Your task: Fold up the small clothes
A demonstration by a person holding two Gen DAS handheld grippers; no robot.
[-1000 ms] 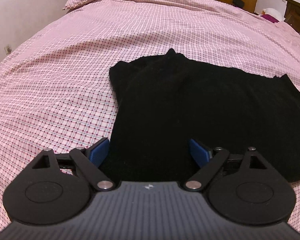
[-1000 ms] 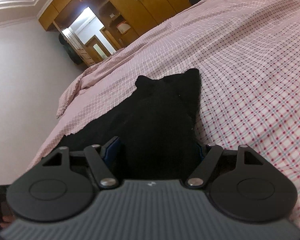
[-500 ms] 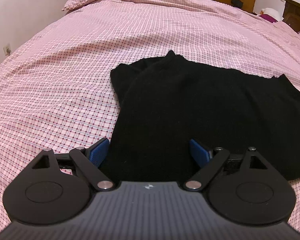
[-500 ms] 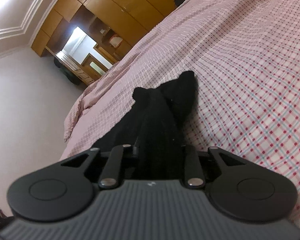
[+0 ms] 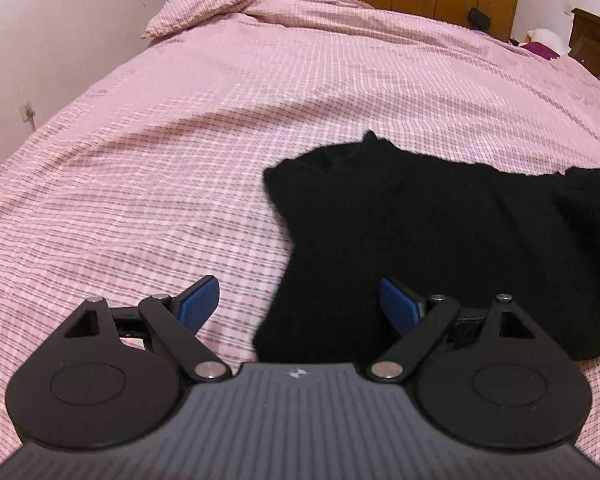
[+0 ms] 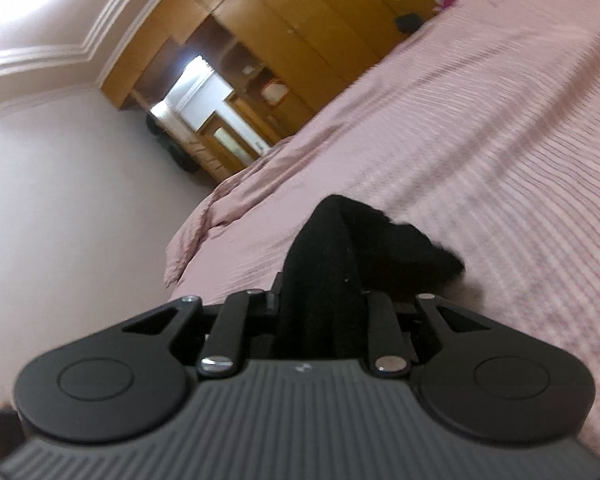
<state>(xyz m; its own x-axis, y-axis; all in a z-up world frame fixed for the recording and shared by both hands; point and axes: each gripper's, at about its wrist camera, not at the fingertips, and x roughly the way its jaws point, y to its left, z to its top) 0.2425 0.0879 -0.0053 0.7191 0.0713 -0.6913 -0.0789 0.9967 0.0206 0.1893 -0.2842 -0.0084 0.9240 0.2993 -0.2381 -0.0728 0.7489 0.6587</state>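
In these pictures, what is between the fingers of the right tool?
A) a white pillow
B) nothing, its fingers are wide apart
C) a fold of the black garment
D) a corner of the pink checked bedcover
C: in the right wrist view the right tool is closed on a bunched fold of the black garment, raised off the bedcover.

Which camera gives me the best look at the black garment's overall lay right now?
The left wrist view: the black garment lies spread across the checked bedcover, its outline mostly visible. The right wrist view shows only a bunched fold pinched in the right tongs, blurred.
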